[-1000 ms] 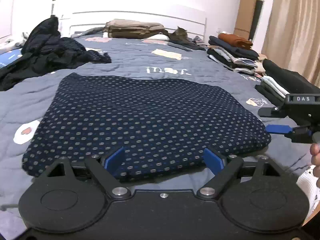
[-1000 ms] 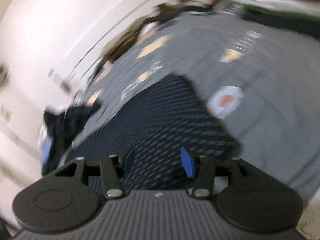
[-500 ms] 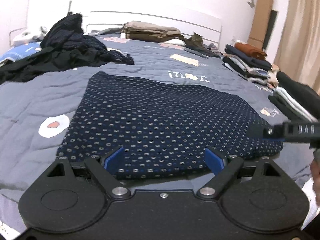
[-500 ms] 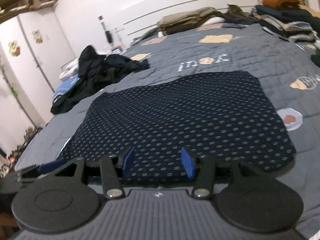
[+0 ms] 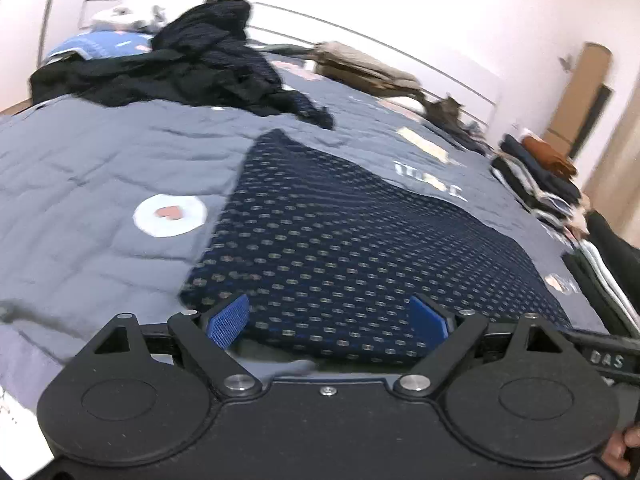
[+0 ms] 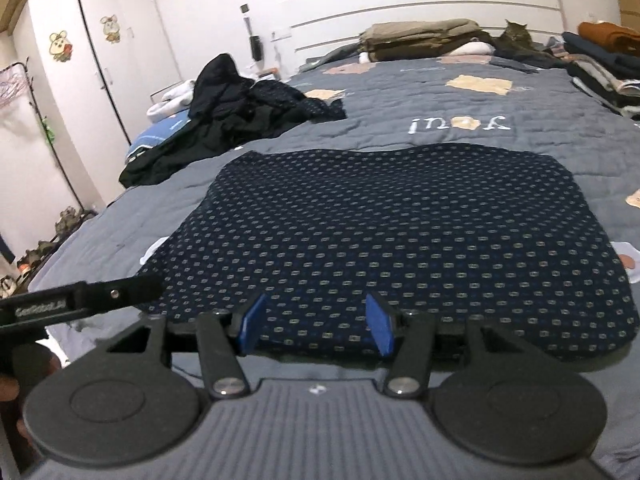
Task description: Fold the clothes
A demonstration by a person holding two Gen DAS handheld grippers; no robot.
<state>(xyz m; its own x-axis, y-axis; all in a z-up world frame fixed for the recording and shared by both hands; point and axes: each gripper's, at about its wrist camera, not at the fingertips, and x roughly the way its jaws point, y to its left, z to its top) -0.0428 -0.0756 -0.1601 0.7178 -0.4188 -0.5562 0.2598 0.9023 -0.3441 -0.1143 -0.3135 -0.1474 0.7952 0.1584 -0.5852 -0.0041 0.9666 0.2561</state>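
A navy dotted garment (image 5: 360, 248) lies folded into a flat rectangle on the grey quilt (image 5: 100, 168). My left gripper (image 5: 328, 322) hangs over its near left edge, jaws wide open, pads clear of the cloth. In the right wrist view the same garment (image 6: 400, 232) fills the middle. My right gripper (image 6: 315, 328) hovers at its near edge; its jaws are opening, and the pads press on nothing. A finger of the left gripper (image 6: 80, 304) reaches in from the left there. Part of the right gripper (image 5: 608, 356) shows at the right of the left wrist view.
A heap of dark unfolded clothes (image 6: 240, 116) lies at the far left of the bed. Stacks of folded clothes (image 5: 540, 176) line the right side. Tan folded items (image 6: 420, 38) and a cat (image 6: 516, 38) sit by the headboard. A white wardrobe (image 6: 80, 80) stands at the left.
Both grippers slid sideways along the garment's near edge and rolled, the right one from steeply tilted to level. The right jaws widened a little. The garment stayed flat.
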